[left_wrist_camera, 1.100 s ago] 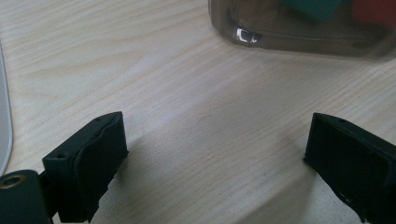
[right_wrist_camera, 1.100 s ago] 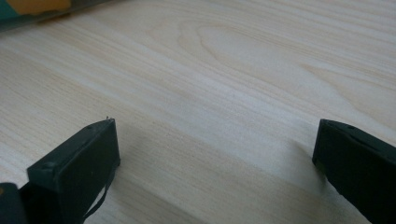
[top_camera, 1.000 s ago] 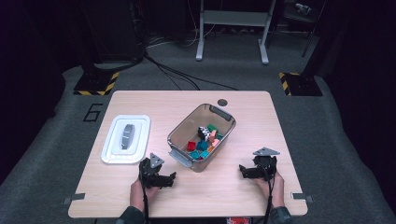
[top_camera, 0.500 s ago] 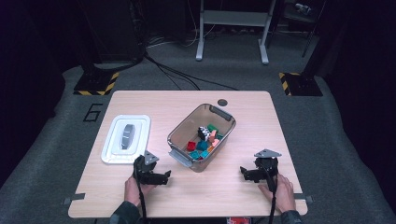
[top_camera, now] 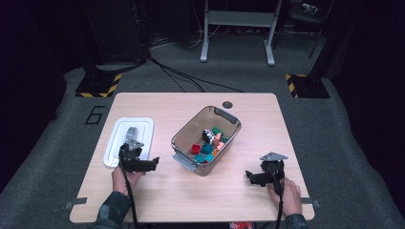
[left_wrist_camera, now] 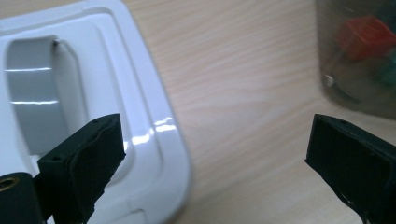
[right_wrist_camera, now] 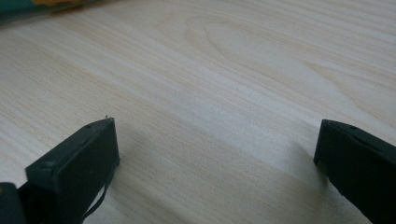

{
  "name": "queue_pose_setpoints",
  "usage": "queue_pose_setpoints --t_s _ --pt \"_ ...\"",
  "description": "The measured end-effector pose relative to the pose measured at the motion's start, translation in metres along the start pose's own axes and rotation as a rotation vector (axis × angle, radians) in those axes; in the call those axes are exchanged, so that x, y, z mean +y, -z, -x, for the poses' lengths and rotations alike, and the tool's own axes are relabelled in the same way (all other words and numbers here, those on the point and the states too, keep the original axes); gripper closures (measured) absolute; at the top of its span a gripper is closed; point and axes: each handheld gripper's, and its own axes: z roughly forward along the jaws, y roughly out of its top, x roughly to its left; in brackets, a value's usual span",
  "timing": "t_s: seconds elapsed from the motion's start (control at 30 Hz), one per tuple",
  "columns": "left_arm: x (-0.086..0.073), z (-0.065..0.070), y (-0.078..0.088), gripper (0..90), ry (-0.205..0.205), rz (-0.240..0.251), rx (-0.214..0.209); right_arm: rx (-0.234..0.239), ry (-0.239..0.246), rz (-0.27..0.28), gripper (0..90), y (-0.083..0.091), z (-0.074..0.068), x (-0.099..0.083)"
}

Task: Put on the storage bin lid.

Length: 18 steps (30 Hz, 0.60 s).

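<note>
Left gripper (left_wrist_camera: 215,154) beside white lid (left_wrist_camera: 93,93)

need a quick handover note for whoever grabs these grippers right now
Left gripper: open, holding nothing, low by the near right corner of the white lid.
Right gripper: open, holding nothing, over bare table near the right front.
The bin stands mid-table, uncovered, with small coloured toys inside.
Done: nothing gripped yet; the lid lies flat, left of the bin.
Left, probably: pick up the lid and fit it on the bin.
</note>
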Motion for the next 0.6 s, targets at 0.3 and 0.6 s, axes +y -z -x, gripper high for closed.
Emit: queue_pose_setpoints --t_s 0.3,0.6 --pt "0.019 -0.045 -0.012 2.6 0.074 -0.023 0.077 0.001 0.002 0.000 0.0 0.000 0.000 0.000" --pt "0.027 -0.077 -0.028 10.0 0.121 -0.081 0.091 0.002 0.003 0.000 0.0 0.000 0.000 0.000"
